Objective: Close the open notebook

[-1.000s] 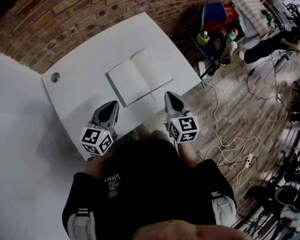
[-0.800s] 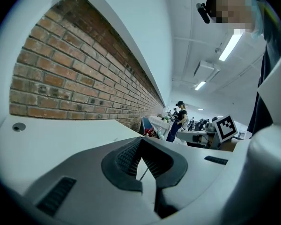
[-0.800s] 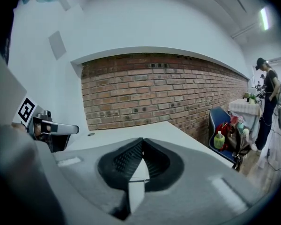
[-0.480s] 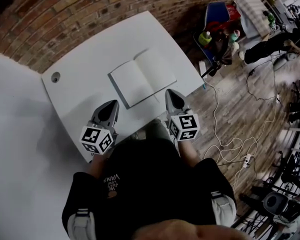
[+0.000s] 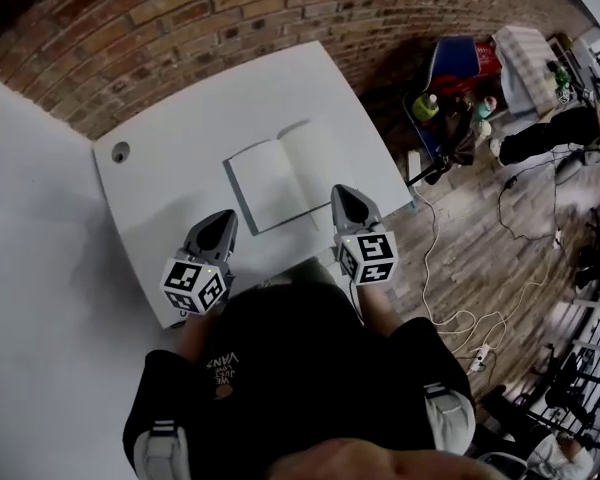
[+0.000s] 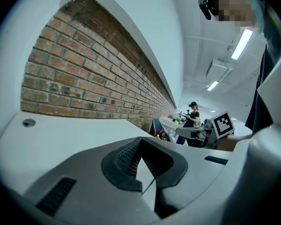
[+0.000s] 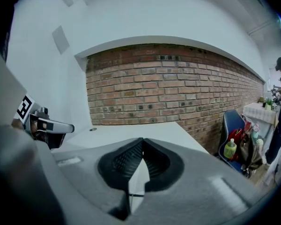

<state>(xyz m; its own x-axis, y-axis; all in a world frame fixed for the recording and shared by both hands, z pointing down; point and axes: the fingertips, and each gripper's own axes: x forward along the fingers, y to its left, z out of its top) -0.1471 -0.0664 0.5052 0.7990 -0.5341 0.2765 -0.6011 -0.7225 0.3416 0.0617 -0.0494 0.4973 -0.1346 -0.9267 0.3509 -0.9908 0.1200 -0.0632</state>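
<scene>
Where the white worktop (image 5: 170,148) meets the brick wall (image 5: 180,28) at the far side, no room is left. The left side is closed off by a white wall. Open edges are seen on the near side and the right side, and past the right edge there is wooden floor (image 5: 480,218) with cables (image 5: 450,298) and a blue chair (image 5: 455,63). A round cable hole (image 5: 120,152) is set in the far left corner of the worktop.

The notebook (image 5: 280,183) is laid open and flat, pages blank, right of the middle of the worktop, with its near corner close to the near edge. Bare worktop is left free to its left and on its far side.

The left gripper (image 5: 220,220) is held over the near edge, left of the notebook and apart from it. The right gripper (image 5: 343,192) is held at the near right corner of the notebook; contact cannot be told. Both are pointed toward the far wall and tipped slightly down, marker cubes at the near end, forearms tucked close to the body.

In the left gripper view the jaws are seen closed tip to tip, nothing between them. In the right gripper view the jaws are likewise closed together and empty.
</scene>
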